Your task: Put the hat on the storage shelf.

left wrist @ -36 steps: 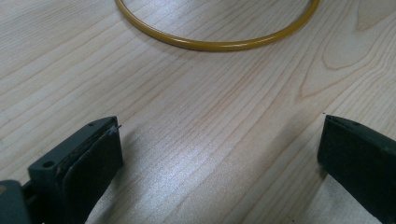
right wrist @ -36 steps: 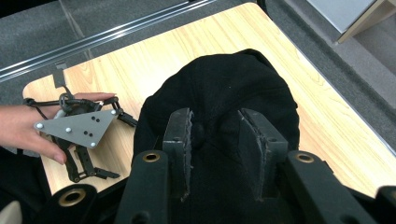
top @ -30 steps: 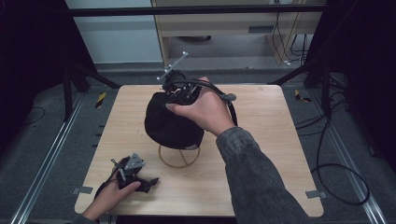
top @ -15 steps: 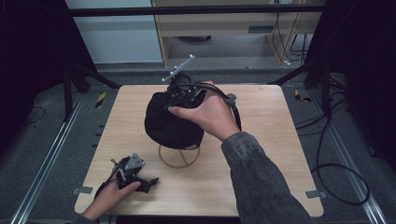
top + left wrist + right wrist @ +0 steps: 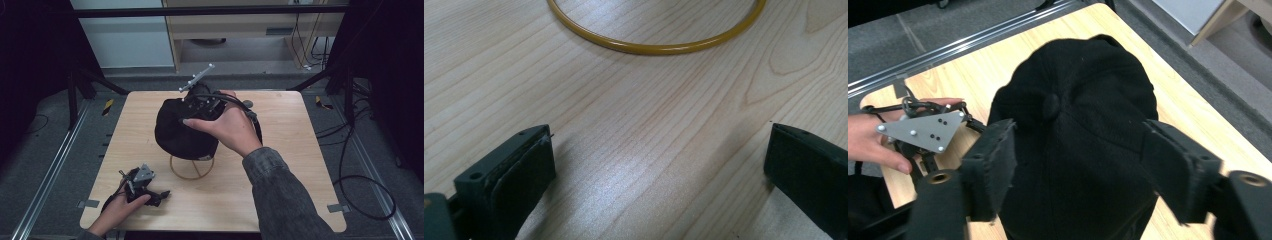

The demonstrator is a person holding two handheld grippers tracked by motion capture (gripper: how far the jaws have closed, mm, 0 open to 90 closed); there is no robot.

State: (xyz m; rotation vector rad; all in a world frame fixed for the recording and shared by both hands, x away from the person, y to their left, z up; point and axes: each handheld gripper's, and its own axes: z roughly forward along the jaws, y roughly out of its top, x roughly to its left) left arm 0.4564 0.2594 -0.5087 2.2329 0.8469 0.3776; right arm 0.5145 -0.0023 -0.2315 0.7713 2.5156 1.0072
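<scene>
R tool [image 5: 1078, 165] just been opening, released over black cap [image 5: 1083, 110]; L tool [image 5: 659, 170] released on table [image 5: 634, 125].

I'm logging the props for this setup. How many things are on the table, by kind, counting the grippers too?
Black cap: 1
Yellow wire stand: 1
Grippers: 2, left gripper and right gripper
Total: 4

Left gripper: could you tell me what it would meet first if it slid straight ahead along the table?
Probably the yellow ring base of the hat stand; bare wooden table lies between.
</scene>
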